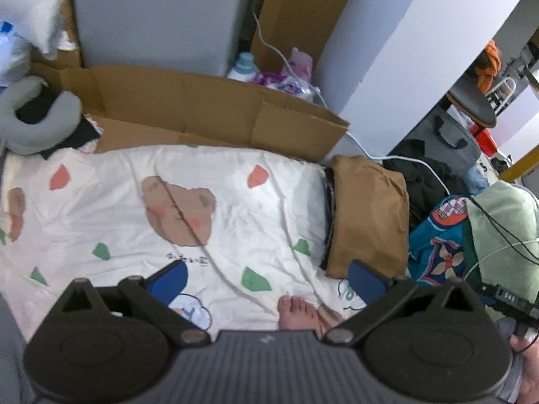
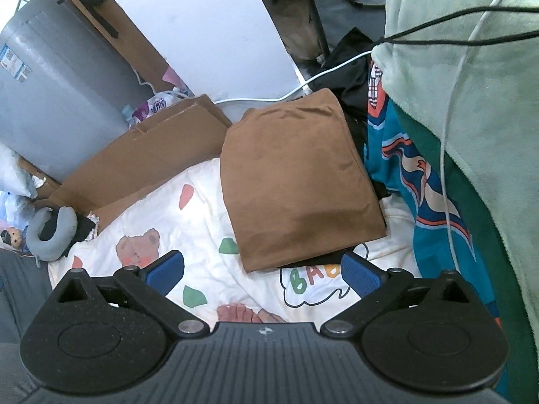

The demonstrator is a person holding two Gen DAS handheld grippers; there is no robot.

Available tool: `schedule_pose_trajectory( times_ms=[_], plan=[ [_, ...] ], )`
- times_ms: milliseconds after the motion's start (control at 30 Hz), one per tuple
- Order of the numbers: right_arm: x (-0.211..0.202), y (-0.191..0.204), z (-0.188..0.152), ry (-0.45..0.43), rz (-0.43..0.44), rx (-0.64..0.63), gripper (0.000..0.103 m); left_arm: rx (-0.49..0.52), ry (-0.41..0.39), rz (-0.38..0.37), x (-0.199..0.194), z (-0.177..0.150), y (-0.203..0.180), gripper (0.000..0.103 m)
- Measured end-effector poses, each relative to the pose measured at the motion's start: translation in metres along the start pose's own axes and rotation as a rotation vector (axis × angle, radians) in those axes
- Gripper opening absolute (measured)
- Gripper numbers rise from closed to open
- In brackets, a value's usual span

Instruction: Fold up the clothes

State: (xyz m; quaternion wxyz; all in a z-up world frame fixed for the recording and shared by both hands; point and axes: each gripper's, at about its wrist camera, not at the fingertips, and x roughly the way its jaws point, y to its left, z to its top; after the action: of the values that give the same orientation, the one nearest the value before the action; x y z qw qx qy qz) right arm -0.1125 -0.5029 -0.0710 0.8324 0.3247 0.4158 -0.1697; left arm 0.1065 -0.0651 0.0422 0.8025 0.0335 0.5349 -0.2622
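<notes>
A folded brown garment [image 1: 367, 215] [image 2: 296, 181] lies on top of a dark folded piece at the right edge of a white bear-print bed sheet [image 1: 202, 208] [image 2: 202, 235]. To its right sits a heap of clothes: a teal patterned one [image 1: 438, 239] [image 2: 421, 181], a pale green fleece [image 1: 505, 222] [image 2: 471, 84] and a black one [image 1: 424, 175]. My left gripper [image 1: 269, 281] hovers open above the sheet, its right blue pad near the brown garment's near corner. My right gripper [image 2: 262, 274] is open too, just short of the brown garment's near edge. Neither holds anything.
A flattened cardboard box [image 1: 209, 107] [image 2: 141, 155] stands along the far side of the sheet. A grey neck pillow [image 1: 37, 121] [image 2: 50, 232] lies at the left. White and black cables [image 2: 448, 134] drape over the clothes heap. The person's bare toes [image 1: 296, 311] [image 2: 242, 313] rest on the sheet.
</notes>
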Motion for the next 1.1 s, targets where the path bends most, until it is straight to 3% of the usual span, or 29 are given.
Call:
schedule_pose_trajectory(
  times_ms=[367,533,767,867,1100],
  plan=[
    [-0.056,0.042,0.021,-0.006,0.078,-0.038,0.102,-0.033,-0.112,0.123,-0.102,-0.011,0.036,0.102],
    [-0.071,0.072,0.031,0.011,0.057,-0.09,0.102,-0.048,-0.162,0.179,-0.149,-0.017,0.053,0.102],
    [-0.083,0.113,0.038,0.016,0.134,-0.14,0.102,-0.099,-0.176,0.212,-0.172,-0.044,0.075,0.102],
    [-0.086,0.132,0.039,0.022,0.157,-0.158,0.102,-0.113,-0.166,0.201,-0.169,-0.054,0.08,0.102],
    [-0.09,0.182,0.034,0.058,0.191,-0.222,0.102,-0.166,-0.224,0.19,-0.164,-0.077,0.082,0.102]
  ],
)
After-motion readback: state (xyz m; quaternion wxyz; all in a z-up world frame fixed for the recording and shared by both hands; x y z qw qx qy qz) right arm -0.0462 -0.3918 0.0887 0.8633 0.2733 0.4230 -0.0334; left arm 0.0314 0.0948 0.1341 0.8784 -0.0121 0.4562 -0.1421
